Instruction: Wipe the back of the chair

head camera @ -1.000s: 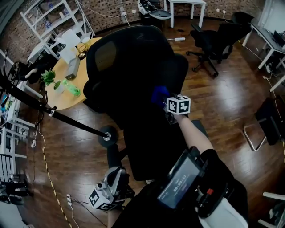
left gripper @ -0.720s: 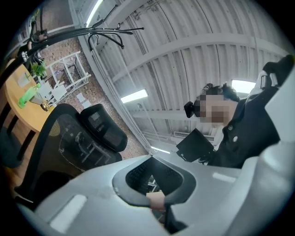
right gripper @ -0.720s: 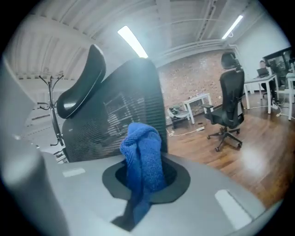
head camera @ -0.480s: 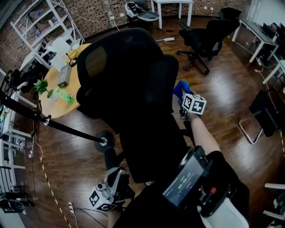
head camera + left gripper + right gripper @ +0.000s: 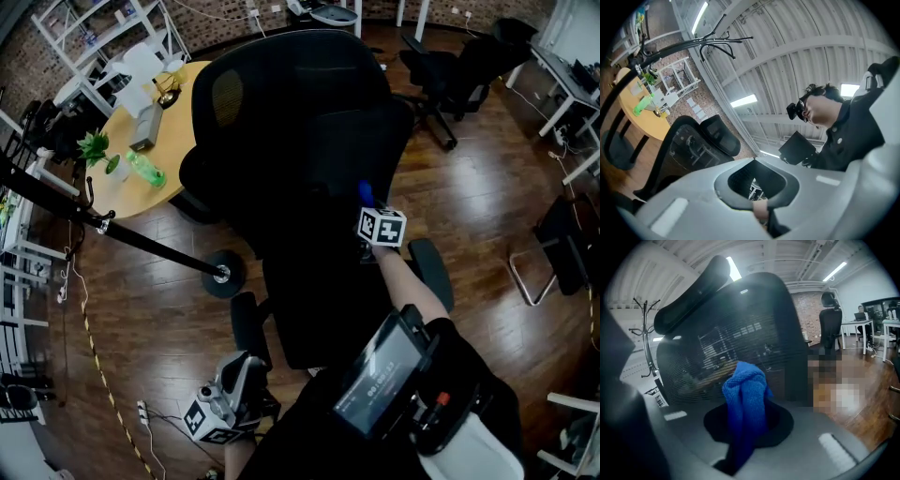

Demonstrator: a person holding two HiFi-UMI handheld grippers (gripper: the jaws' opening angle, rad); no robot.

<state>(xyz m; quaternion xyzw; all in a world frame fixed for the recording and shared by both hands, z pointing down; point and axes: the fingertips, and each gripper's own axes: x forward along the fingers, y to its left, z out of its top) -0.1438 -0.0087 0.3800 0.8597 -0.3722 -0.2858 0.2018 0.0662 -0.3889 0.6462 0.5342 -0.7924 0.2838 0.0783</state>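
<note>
Two grippers are showing, but only one is working on the chair (image 5: 281, 122). The right gripper (image 5: 368, 211) is pinching a blue cloth (image 5: 365, 193) between its jaws, with a bunched wad sticking out past the tips. It is holding that wad at the right edge of the chair's mesh back (image 5: 717, 343), roughly at mid-height and below the headrest. In the right gripper view the wad is lying close against the mesh, though I cannot tell whether it is actually pressing on it. The left gripper (image 5: 230, 398) is hanging low behind the chair's base, well apart from the back. Its jaws are pressed together with nothing between them, and its camera is pointing up at the ceiling.

Judging from this, the wiping is under way rather than finished, since the cloth is sitting at the work surface. The dark mesh is showing no streaks, dust or damp patches, so I am unable to say how much has been covered. The upper mesh, the headrest and the chair's left side are looking like the likely ground remaining. The left gripper is giving no steadying help at the chair.
</note>
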